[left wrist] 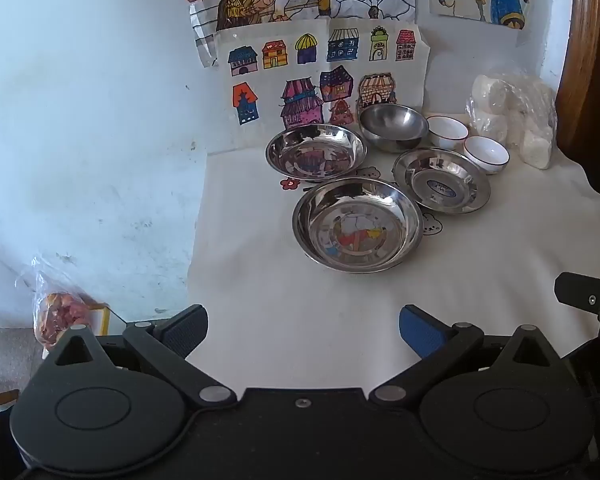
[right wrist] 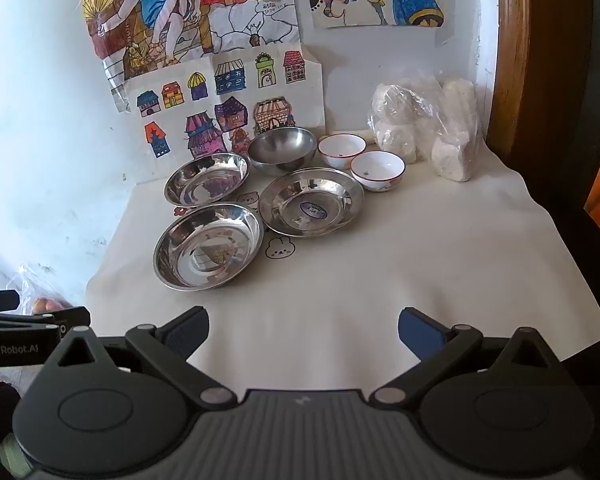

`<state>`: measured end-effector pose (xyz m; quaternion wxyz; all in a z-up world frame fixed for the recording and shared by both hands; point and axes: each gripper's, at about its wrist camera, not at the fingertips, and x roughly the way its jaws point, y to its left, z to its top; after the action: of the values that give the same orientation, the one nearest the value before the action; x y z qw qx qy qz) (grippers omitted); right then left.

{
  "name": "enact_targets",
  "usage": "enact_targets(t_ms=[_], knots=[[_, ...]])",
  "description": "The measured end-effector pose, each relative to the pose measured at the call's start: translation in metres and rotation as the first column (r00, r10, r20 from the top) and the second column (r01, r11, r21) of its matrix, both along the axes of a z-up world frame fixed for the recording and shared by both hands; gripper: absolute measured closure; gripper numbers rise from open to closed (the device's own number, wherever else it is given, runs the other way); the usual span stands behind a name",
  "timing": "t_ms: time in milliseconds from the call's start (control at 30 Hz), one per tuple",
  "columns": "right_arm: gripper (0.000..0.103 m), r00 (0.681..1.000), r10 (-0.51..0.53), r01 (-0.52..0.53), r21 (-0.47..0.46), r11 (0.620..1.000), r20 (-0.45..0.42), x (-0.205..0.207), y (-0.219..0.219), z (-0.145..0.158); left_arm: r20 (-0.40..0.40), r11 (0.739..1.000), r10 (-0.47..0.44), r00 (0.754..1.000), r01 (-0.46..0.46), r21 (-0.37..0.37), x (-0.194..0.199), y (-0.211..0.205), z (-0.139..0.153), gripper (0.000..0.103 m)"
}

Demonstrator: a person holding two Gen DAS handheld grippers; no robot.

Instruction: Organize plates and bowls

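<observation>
While nothing has yet been picked up, the left wrist view shows the left tool (left wrist: 303,330) spread wide and empty above the white-covered table (left wrist: 340,320). Well ahead lie three steel plates: the nearest plate (left wrist: 358,226), a rear plate (left wrist: 316,152) by the wall, and a labelled plate (left wrist: 442,180) to the right. Behind them stand a steel bowl (left wrist: 393,126) and two white bowls (left wrist: 486,154) (side by side, just beside a plastic bag (left wrist: 516,120)).

From the right wrist view, the right tool (right wrist: 303,330) is likewise wide apart, holding nothing. Its closest plate (right wrist: 208,246) sits ahead to the left, apart from its neighbours. I judge the first move is best made there: come in low, pinch the rim, then lift level so the plate nests squarely.
</observation>
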<state>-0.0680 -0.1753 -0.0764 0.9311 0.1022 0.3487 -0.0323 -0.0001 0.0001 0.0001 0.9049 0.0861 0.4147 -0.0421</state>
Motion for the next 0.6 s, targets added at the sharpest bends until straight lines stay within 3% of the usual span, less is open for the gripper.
enact_targets(t_ms=[600], knots=[[0.0, 1.0, 0.002, -0.002, 0.009, 1.0, -0.006, -0.0003, 0.0009, -0.0003, -0.011, 1.0, -0.01, 1.0, 0.01, -0.003, 0.0008, -0.004, -0.0029, 0.001]])
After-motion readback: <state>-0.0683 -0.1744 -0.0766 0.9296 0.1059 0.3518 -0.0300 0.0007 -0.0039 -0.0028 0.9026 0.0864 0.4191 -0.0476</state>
